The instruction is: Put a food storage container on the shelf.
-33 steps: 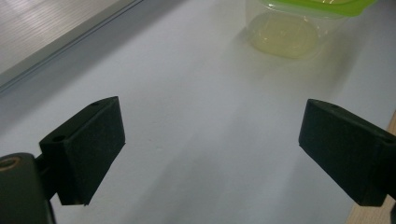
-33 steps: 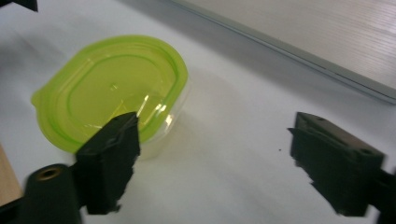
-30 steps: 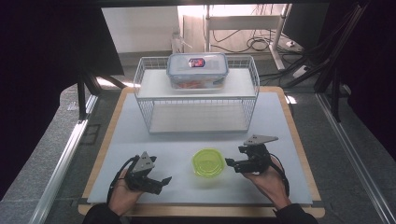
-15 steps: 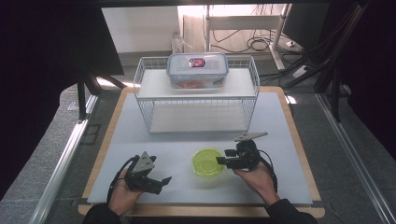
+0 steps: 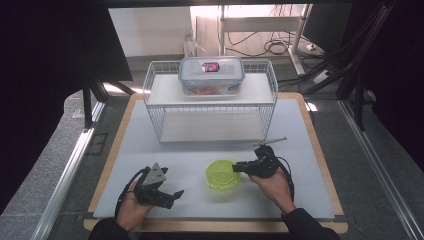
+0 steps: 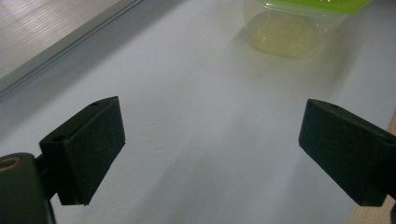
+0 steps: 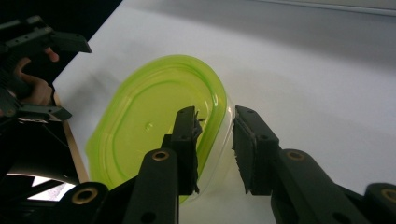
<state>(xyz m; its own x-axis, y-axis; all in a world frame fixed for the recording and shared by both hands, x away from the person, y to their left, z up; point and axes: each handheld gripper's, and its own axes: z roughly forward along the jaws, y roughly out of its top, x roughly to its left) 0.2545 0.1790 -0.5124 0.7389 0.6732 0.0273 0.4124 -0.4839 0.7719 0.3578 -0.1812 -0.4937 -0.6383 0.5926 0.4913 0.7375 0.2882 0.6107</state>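
Note:
A small clear container with a lime-green lid (image 5: 222, 174) sits on the white mat near the front centre. My right gripper (image 5: 240, 167) comes at it from the right. In the right gripper view the container (image 7: 149, 126) has its near rim between the jaws of the right gripper (image 7: 215, 116), one jaw over the lid and one outside the clear wall, closed onto the rim. My left gripper (image 5: 172, 194) rests at the front left, open and holding nothing. In the left gripper view the left gripper (image 6: 210, 135) has its jaws spread wide, with the container (image 6: 285, 32) farther ahead.
A white wire rack (image 5: 210, 122) stands at the back of the mat. A clear lidded box (image 5: 211, 75) with a red label sits on its top shelf. The wooden board's edge (image 5: 320, 150) frames the mat, and dark frame posts rise at both sides.
My right gripper has moved left and slightly forward to the container, and its jaws now straddle the rim. The left gripper has stayed where it was.

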